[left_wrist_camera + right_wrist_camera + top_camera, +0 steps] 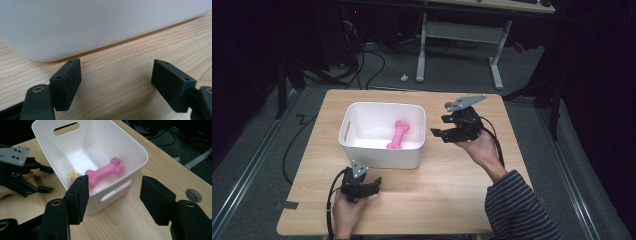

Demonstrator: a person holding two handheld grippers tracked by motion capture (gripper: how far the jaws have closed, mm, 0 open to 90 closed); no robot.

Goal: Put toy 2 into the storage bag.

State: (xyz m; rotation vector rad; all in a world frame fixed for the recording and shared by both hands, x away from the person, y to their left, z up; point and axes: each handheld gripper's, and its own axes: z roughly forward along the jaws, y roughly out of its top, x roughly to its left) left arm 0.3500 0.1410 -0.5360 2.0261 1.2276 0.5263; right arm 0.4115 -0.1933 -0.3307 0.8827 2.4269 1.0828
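A white bin (pixel 362 107) stands on the middle of the wooden table (pixel 447 185). Inside it lies a pink spiky bone toy (pixel 398 135), and the right gripper view shows the toy (pixel 105 171) beside a small yellow item (pixel 72 173) on the bin's floor. My left gripper (pixel 376 184) rests low on the table just in front of the bin, open, with the bin's wall (pixel 87 22) close ahead of its jaws. My right gripper (pixel 440 126) hovers open to the right of the bin, its jaws aimed at the bin's slotted side (pixel 116 193). The left gripper (pixel 51 179) also appears beyond the bin.
A round grey disc (pixel 193 195) sits flush in the tabletop near the right gripper. Beyond the table stands a desk with white legs (pixel 422 50), and cables (pixel 372 65) lie on the floor. Bare wood stretches in front and to the right of the bin.
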